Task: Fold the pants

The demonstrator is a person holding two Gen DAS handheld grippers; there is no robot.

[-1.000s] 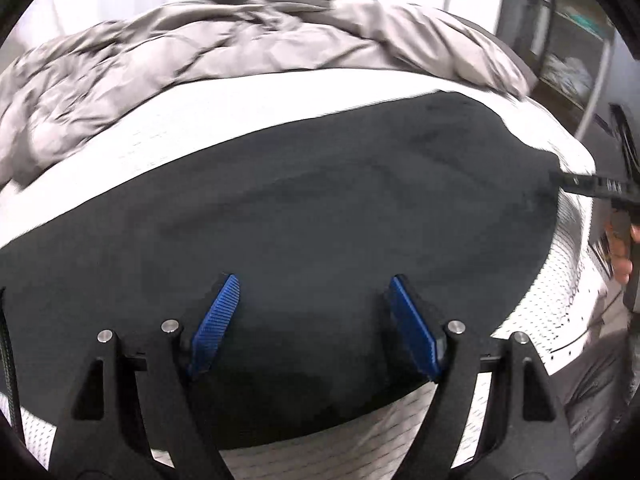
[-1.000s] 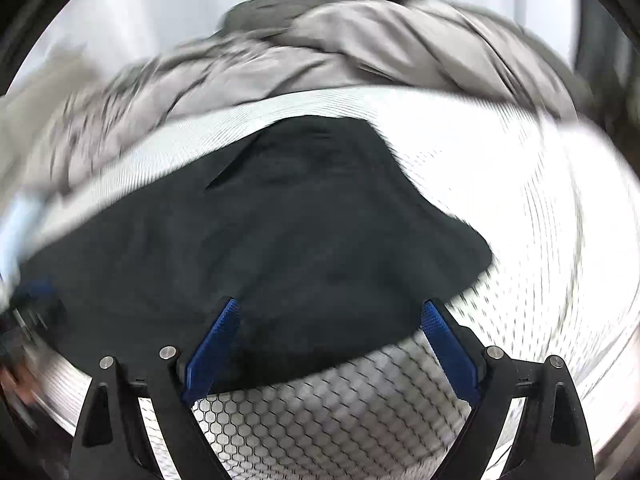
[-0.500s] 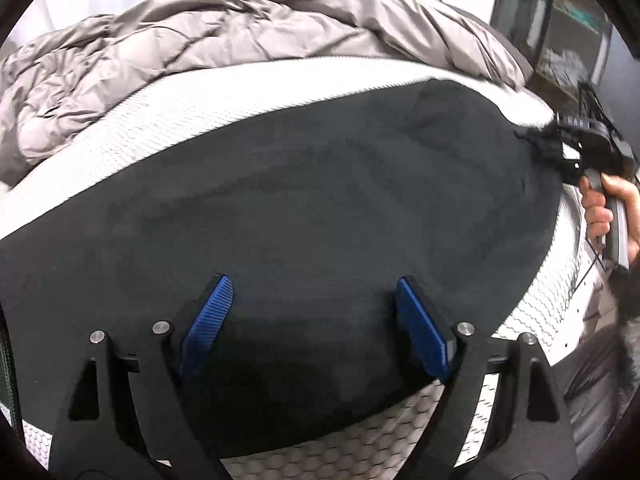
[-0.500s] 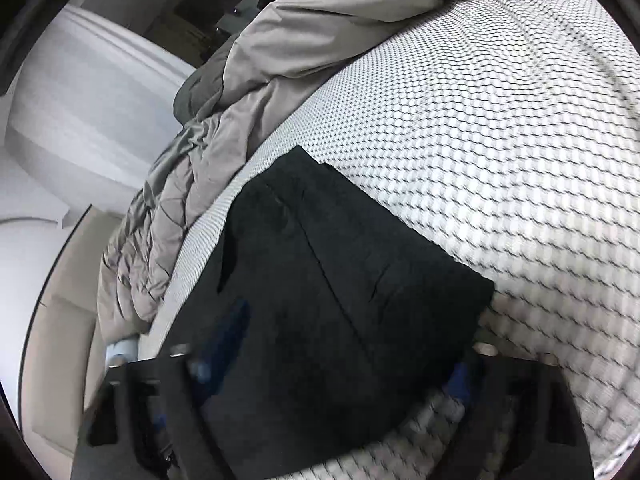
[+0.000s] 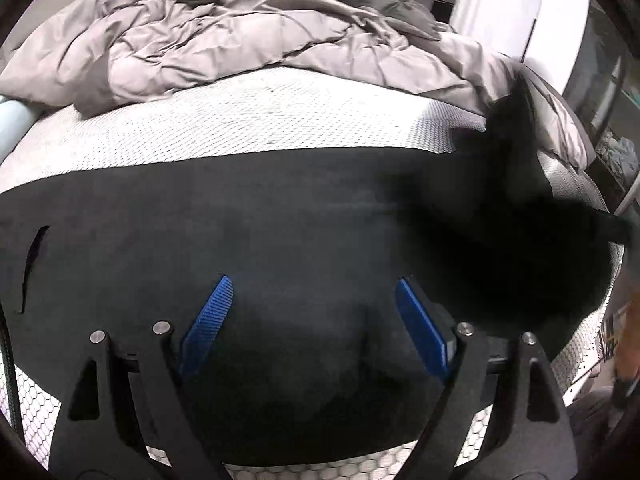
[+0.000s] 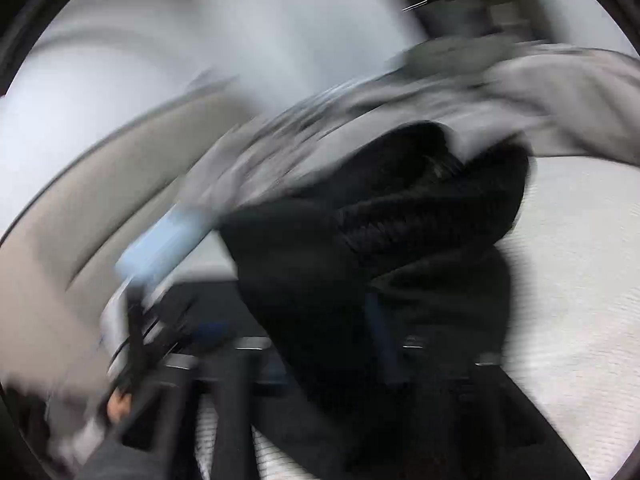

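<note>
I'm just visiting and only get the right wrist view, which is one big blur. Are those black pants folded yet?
Observer: Not yet. In the left wrist view, most of the black pants lie spread flat across the mattress.
Operator: All of them flat?
Observer: No. The raised end, at the picture's right, is lifted off the mattress and blurred.
Operator: And the other gripper?
Observer: The left gripper is open over the pants and pinches nothing. Its jaws have just widened.
</note>
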